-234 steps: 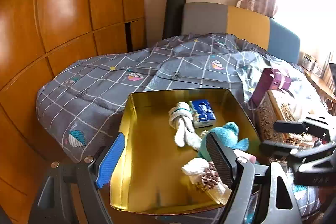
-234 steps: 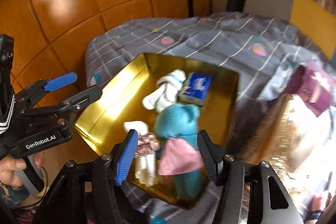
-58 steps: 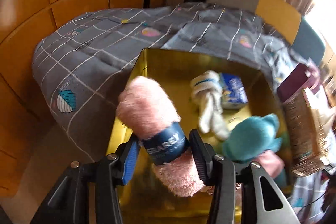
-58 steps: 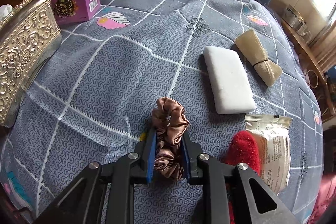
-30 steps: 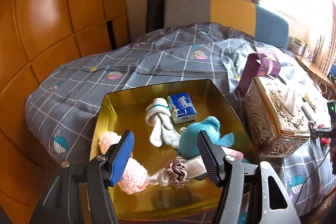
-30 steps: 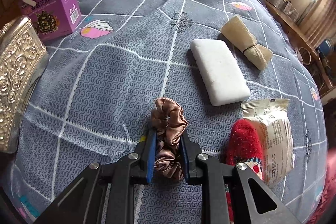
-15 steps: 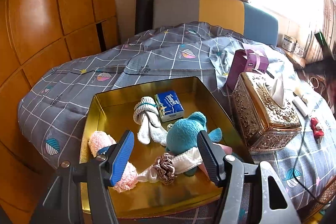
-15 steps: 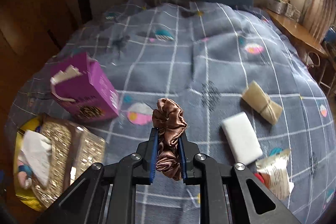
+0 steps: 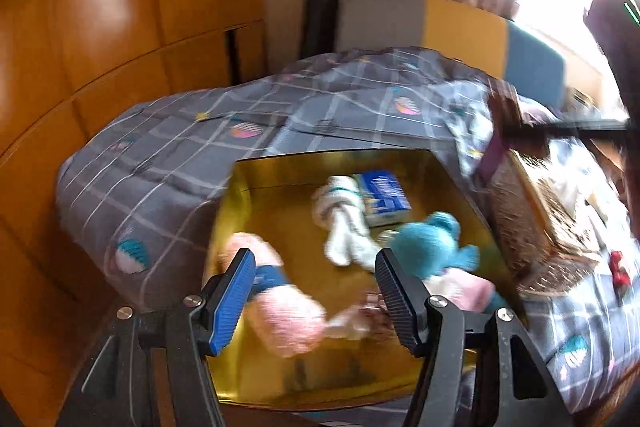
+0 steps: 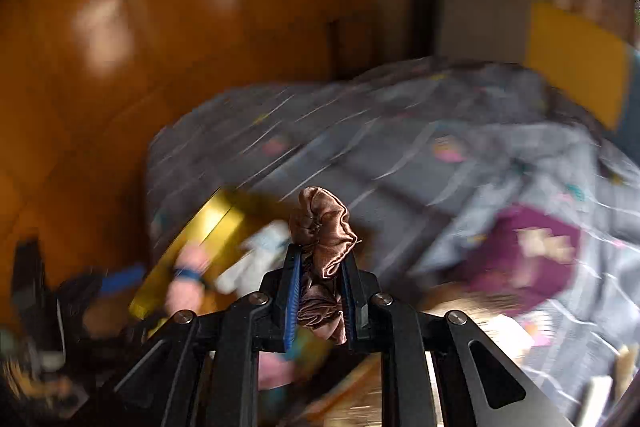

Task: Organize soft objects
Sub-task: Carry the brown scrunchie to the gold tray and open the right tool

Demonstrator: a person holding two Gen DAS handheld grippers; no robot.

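The right wrist view is smeared by motion: the gold tray (image 10: 192, 231) at nine o'clock and the purple box (image 10: 532, 259) at three o'clock are only blurs, their contents unreadable. In the left wrist view the scrunchie (image 9: 372, 307) near five o'clock sits half behind a finger (image 9: 394, 303)

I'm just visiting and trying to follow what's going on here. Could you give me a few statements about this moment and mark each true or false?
1. The right gripper is shut on a brown scrunchie. True.
2. The left gripper is holding the pink fluffy roll. False: its jaws stand open and empty; the roll lies in the gold tray.
3. A teal plush toy is in the tray. True.
4. The blue tissue pack lies on the quilt. False: it is inside the tray.
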